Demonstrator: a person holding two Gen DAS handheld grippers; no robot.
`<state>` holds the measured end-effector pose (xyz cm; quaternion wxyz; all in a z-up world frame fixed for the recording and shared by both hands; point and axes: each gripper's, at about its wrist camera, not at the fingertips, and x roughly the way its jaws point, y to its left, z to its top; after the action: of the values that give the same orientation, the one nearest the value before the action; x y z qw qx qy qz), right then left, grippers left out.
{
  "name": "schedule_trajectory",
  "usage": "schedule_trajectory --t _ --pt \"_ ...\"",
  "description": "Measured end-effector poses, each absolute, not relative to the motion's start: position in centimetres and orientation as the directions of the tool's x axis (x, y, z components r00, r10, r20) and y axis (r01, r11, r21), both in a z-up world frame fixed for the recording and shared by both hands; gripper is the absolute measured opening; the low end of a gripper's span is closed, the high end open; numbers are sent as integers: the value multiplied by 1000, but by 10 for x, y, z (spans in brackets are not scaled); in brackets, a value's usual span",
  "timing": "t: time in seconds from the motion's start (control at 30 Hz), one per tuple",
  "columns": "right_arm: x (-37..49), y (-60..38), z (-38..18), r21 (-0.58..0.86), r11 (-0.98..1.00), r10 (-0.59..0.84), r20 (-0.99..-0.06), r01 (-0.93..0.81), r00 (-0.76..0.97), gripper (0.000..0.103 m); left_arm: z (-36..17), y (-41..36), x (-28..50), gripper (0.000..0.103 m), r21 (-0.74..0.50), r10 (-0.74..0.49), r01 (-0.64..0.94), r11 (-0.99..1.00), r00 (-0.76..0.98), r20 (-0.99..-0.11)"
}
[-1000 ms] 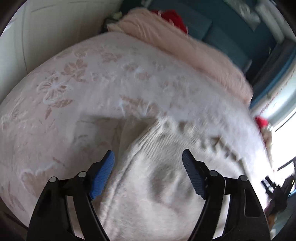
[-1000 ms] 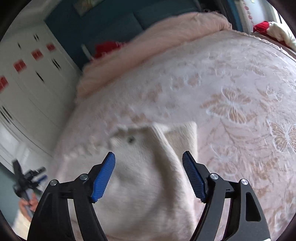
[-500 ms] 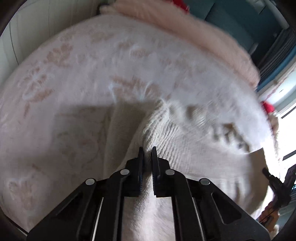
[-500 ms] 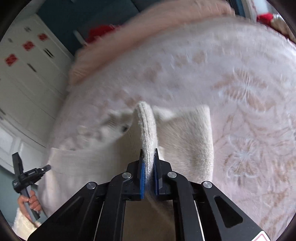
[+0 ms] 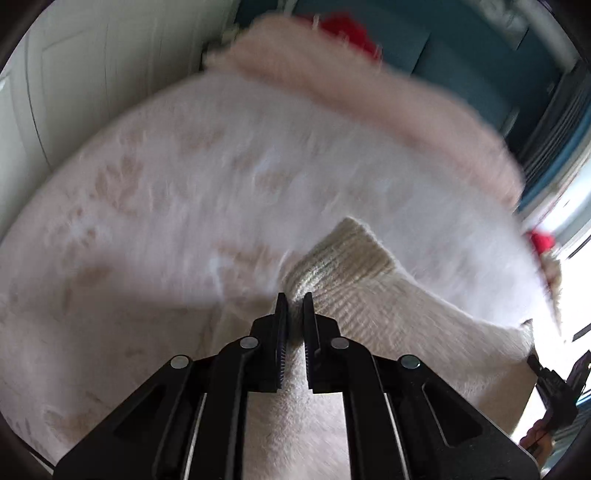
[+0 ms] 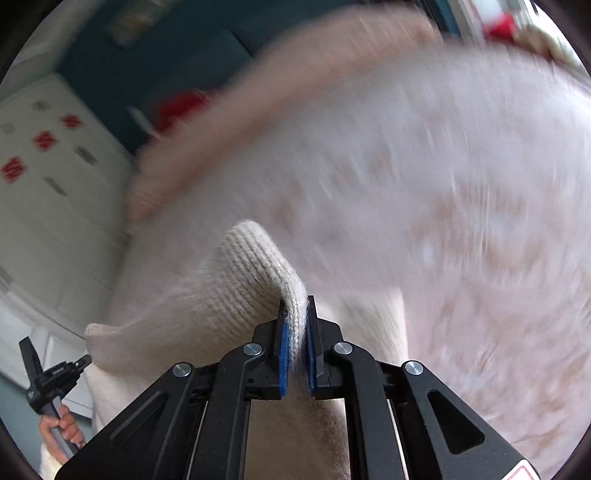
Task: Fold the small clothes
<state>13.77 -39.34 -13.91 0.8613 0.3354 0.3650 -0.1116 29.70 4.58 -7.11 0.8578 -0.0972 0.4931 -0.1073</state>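
Cream ribbed knit is what we are pinching in both tools: our left tool is clamped on a bunched fold of the sweater, its two black fingers drawn nearly together with only the wool showing between them. Our right tool is gripping the same sweater in the same way, blue pads pressing a rounded hump of the knit from both sides.

From the left tool the garment is running off to the right, a ribbed cuff or hem sticking up just beyond the tips and the rest sloping down toward the frame's lower right. From the right tool it is arching up and over to the left, then hanging down along the lower left. In both views the part we are holding is lifted clear of the bed, while the lower part is passing under the tools out of sight.

Under and beyond the sweater we are seeing the bed, covered in a pale pink spread with a faint floral pattern, much of it blurred. A pink blanket is lying rolled along its far edge, with something red behind it against a dark teal wall. White cupboard doors with red marks are standing beside the bed in the right wrist view, where our left hand is also showing at the lower left, wrapped around its handle
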Motion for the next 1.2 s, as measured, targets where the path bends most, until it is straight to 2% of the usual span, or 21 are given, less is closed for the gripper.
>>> schedule_trajectory --t 0.07,0.2,0.23,0.27,0.3,0.33,0.37,0.4,0.43,0.57,0.63,0.73,0.83,0.93,1.0,1.03,1.07,1.1,1.2 --pt "146 -393 -166 466 748 65 -760 473 646 10 -103 39 300 7 -222 -235 82 972 442 -865" --pt "126 -384 -135 480 771 63 -711 418 700 16 -102 48 288 11 -274 -284 90 958 446 -849" --pt "116 -380 -123 474 786 59 -696 397 715 22 -95 54 281 11 -292 -306 103 951 452 -838" --pt "101 -373 -110 455 806 46 -684 377 728 40 -91 59 277 11 -299 -319 117 947 458 -830" --pt "88 -368 -103 441 817 31 -678 372 735 50 -84 64 269 11 -302 -328 132 944 465 -823" --pt "73 -365 -100 433 823 19 -667 367 745 60 -78 70 258 17 -303 -333 142 942 473 -816" --pt "53 -361 -98 428 825 4 -657 369 754 61 -73 81 241 22 -307 -339 147 940 480 -809" --pt "39 -357 -101 420 824 -7 -662 379 749 61 -72 87 229 34 -315 -344 143 938 480 -807" --pt "27 -353 -106 411 822 -17 -674 394 739 61 -72 93 219 40 -326 -350 136 936 481 -804" --pt "-14 -344 -149 451 771 14 -717 449 697 61 -96 124 169 46 -399 -371 37 916 455 -810" --pt "-22 -343 -166 512 727 69 -717 457 694 61 -109 132 155 55 -446 -396 -10 895 444 -804" --pt "-21 -341 -181 591 669 141 -696 451 704 61 -124 140 141 78 -477 -378 -117 871 462 -802" --pt "-11 -338 -190 664 602 191 -659 444 727 70 -133 141 139 87 -514 -379 -184 838 481 -790" --pt "-6 -343 -201 726 515 214 -623 455 752 71 -142 134 147 91 -560 -412 -220 799 478 -776" --pt "-4 -347 -207 756 464 208 -600 462 772 70 -144 131 154 90 -551 -392 -256 794 477 -786" --pt "-2 -348 -206 756 460 202 -600 466 774 59 -144 129 159 77 -539 -379 -275 796 467 -799" --pt "-1 -349 -205 748 459 192 -611 480 768 23 -143 129 162 57 -535 -376 -279 798 462 -803" --pt "0 -350 -204 755 449 206 -608 478 766 22 -143 129 166 35 -547 -402 -282 788 437 -805" --pt "-5 -350 -179 752 475 184 -592 456 785 18 -133 142 158 19 -566 -406 -309 764 450 -795"
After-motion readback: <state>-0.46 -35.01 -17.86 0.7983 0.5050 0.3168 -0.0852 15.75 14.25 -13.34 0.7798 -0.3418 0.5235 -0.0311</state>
